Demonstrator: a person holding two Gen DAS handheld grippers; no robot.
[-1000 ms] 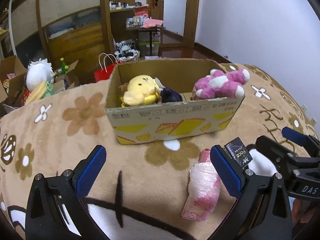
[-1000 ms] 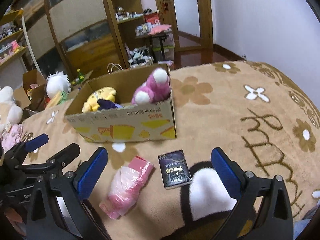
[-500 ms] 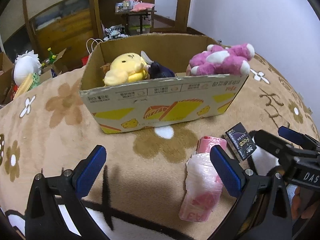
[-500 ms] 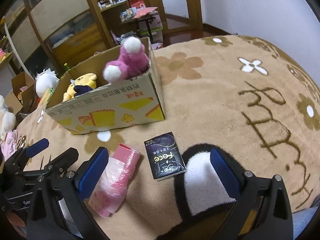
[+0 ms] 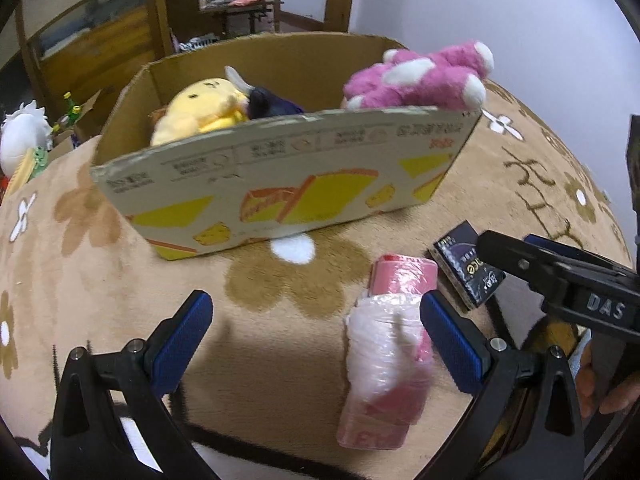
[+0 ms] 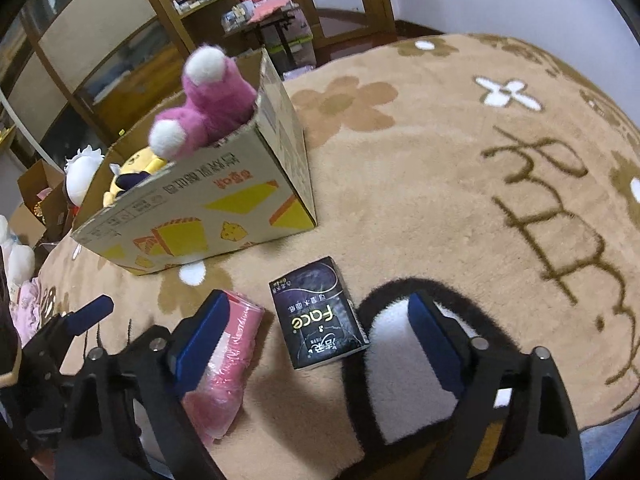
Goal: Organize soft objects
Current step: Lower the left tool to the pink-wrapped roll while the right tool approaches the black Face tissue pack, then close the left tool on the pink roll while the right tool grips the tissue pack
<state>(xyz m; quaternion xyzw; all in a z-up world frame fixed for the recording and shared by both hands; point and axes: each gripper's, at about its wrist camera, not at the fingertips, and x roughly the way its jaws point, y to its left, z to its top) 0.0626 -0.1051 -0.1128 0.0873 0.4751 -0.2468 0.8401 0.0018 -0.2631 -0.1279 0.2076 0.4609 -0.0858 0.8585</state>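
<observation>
A cardboard box (image 5: 280, 184) stands on the brown flowered blanket and holds a yellow plush (image 5: 200, 112), a dark plush (image 5: 268, 106) and a pink plush (image 5: 424, 80) that leans over its right rim. The box also shows in the right wrist view (image 6: 200, 208). A pink plastic-wrapped pack (image 5: 388, 360) lies in front of the box, under my right finger of the left gripper (image 5: 316, 336), which is open. A black tissue pack (image 6: 320, 312) lies just ahead of my right gripper (image 6: 316, 332), which is open and low over the blanket. The pink pack (image 6: 228, 364) lies beside its left finger.
The blanket (image 6: 460, 168) stretches wide to the right with a white patch (image 6: 400, 340) near the right gripper. Beyond the bed are wooden cabinets (image 5: 100, 40), open cardboard boxes with a white plush (image 5: 22, 140), and a cluttered desk (image 5: 244, 0).
Both grippers have moved forward and down toward the box and the two packs. The black pack now lies between the right gripper's fingers; the pink pack sits by the left gripper's right finger.
</observation>
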